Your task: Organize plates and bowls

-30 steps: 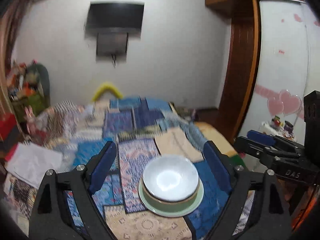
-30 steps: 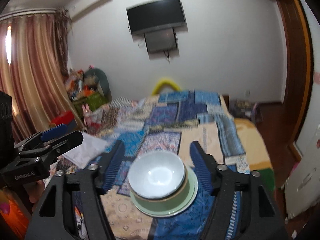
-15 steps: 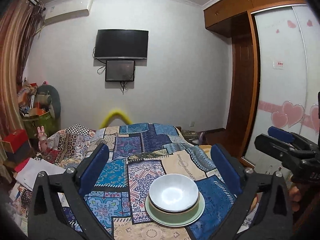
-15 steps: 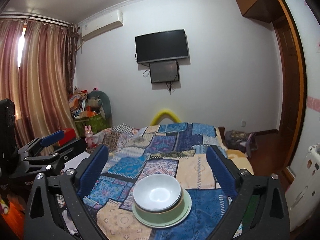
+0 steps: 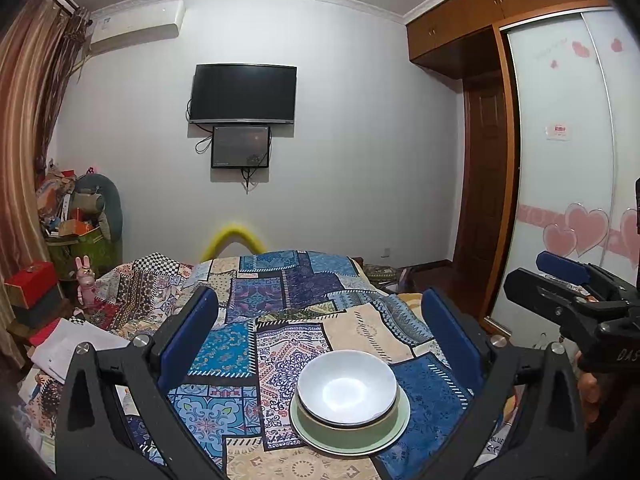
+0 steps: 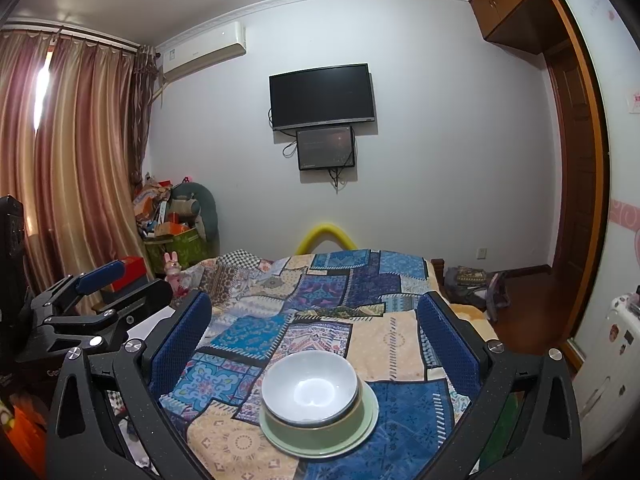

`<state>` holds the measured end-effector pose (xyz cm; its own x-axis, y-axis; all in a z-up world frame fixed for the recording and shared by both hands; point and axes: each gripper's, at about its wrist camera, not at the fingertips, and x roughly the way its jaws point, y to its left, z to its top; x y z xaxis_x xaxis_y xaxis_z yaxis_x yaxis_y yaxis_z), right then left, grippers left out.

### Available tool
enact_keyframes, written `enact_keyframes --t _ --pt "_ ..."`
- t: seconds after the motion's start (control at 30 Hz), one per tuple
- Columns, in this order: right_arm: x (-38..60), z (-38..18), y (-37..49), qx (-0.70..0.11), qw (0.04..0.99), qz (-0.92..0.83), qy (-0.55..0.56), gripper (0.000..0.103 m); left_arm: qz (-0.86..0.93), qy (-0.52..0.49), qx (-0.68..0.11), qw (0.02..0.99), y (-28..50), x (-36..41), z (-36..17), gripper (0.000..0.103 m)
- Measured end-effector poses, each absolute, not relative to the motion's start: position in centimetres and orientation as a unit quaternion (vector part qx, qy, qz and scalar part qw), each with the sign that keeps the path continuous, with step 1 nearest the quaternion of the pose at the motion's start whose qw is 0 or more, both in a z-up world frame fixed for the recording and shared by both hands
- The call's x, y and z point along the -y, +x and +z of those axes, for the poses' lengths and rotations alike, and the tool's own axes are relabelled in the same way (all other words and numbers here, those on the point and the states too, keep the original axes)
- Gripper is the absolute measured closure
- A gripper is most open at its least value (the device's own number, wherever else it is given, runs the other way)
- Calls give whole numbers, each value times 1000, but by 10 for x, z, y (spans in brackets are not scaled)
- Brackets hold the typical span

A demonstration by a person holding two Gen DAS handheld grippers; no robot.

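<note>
**Both tools spread wide; stacked dishes resting on the bed**

Left tool (image 5: 320,334): jaws at full spread, having just been opening; nothing pinched, pads touching nothing. It points slightly downward over the bed, the stack lying in the gap between the fingers, nearer the right one but clear of it.

Right tool (image 6: 316,334): jaws at full spread, having just been opening; empty, no contact. Same slightly downward aim, stack roughly centred between its fingers. Each tool shows at the edge of the other's view, side by side.

White bowl (image 5: 347,388): upright, nested in an olive-green bowl (image 6: 352,416).

Pale green plate (image 5: 394,426): beneath both bowls, flat on the patchwork bedspread (image 5: 236,348) at the near end of the bed.

Far wall: television (image 5: 243,94) with a smaller screen below it.
</note>
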<state>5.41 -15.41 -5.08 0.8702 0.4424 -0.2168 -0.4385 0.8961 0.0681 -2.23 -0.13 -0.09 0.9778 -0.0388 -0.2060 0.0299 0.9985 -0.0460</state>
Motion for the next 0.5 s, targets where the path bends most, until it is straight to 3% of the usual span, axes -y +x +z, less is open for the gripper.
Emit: enact_keyframes --t 0.5 --pt "159 -57 50 -114 966 233 11 0 -17 -23 -102 994 -21 0 -2 0"
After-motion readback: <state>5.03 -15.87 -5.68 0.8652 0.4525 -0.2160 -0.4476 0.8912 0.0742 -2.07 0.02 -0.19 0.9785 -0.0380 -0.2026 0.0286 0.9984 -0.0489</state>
